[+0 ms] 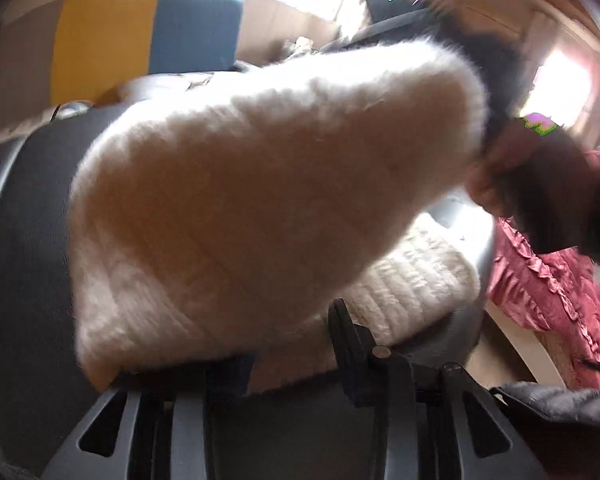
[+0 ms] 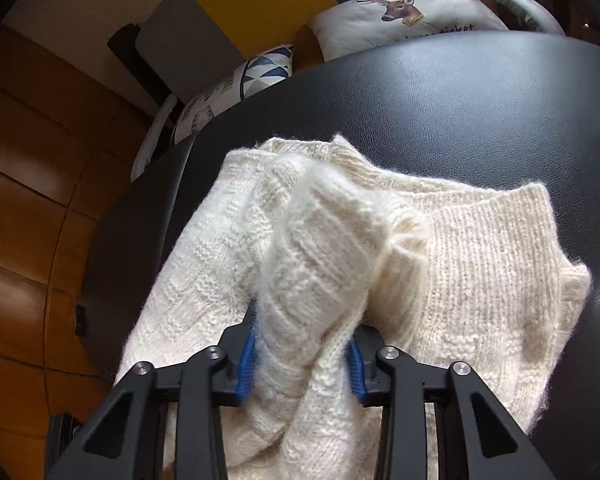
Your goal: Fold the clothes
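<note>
Your right gripper (image 2: 302,354) pinches a bunched fold of the cream knitted sweater (image 2: 480,248), fuzzy, ribbed and rumpled, lying on the black leather surface (image 2: 460,100). Your left gripper (image 1: 296,344) clamps a lifted, blurred flap of the same knit.

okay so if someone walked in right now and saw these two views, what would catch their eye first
First, the fluffy cream knit sweater heaped on the black leather surface, with a thick bunched fold caught between the blue-padded fingers of the right gripper. In the left wrist view the same white knit fills the frame, blurred, hanging above the left gripper. Next, the deer-print cushion behind the surface.
</note>
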A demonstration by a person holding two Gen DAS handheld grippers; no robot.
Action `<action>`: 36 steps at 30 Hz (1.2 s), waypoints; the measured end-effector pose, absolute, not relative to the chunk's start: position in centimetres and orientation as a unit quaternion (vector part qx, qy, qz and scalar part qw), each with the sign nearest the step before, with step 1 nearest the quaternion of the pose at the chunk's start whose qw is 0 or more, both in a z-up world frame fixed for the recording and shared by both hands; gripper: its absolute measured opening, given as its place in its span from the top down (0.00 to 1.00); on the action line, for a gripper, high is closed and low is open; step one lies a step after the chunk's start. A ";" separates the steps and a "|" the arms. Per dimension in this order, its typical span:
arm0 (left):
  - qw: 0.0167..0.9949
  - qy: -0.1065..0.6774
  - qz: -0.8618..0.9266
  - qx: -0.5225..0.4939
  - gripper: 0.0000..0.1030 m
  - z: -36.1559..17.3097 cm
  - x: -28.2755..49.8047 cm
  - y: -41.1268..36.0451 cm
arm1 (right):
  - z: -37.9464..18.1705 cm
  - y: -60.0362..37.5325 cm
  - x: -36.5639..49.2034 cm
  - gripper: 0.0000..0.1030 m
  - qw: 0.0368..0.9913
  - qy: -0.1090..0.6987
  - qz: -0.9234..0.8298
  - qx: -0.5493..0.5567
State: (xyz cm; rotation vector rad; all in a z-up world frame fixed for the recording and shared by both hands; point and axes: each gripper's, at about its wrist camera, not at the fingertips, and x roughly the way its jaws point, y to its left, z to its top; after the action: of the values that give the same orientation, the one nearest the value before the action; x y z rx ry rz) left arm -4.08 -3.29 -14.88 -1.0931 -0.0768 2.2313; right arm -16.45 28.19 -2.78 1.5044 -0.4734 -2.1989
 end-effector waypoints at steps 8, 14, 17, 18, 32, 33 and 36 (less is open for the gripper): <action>0.323 -0.021 0.847 -0.421 0.66 -14.7 -2.8 -3.2 | 4.6 28.8 -15.0 0.78 0.241 -0.081 -0.843 0.475; 0.341 -0.028 0.834 -0.432 0.67 -15.0 -2.7 -3.5 | -2.3 34.9 -13.1 0.79 0.153 -0.094 -0.822 0.541; 0.335 -0.013 0.833 -0.440 0.66 -14.9 -3.1 -2.7 | -2.8 37.5 -11.4 0.77 0.160 -0.165 -0.827 0.513; 0.334 -0.010 0.833 -0.441 0.66 -14.8 -3.1 -2.5 | -2.8 38.0 -10.9 0.76 0.165 -0.183 -0.828 0.504; 0.325 -0.012 0.836 -0.442 0.61 -14.5 -2.9 -2.6 | -3.7 38.7 -4.9 0.18 0.241 -0.384 -0.757 0.470; 0.325 -0.014 0.836 -0.442 0.61 -14.5 -2.9 -2.6 | -4.0 38.3 -5.1 0.17 0.241 -0.387 -0.755 0.472; 0.326 -0.018 0.836 -0.442 0.60 -14.5 -2.7 -2.6 | -3.7 37.0 -6.2 0.17 0.248 -0.399 -0.751 0.463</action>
State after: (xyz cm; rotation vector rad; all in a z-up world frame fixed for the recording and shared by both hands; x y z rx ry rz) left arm -2.66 -2.59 -14.47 -1.1584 -0.0470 2.1905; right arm -6.20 36.95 -3.74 1.2626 -1.0881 -2.0478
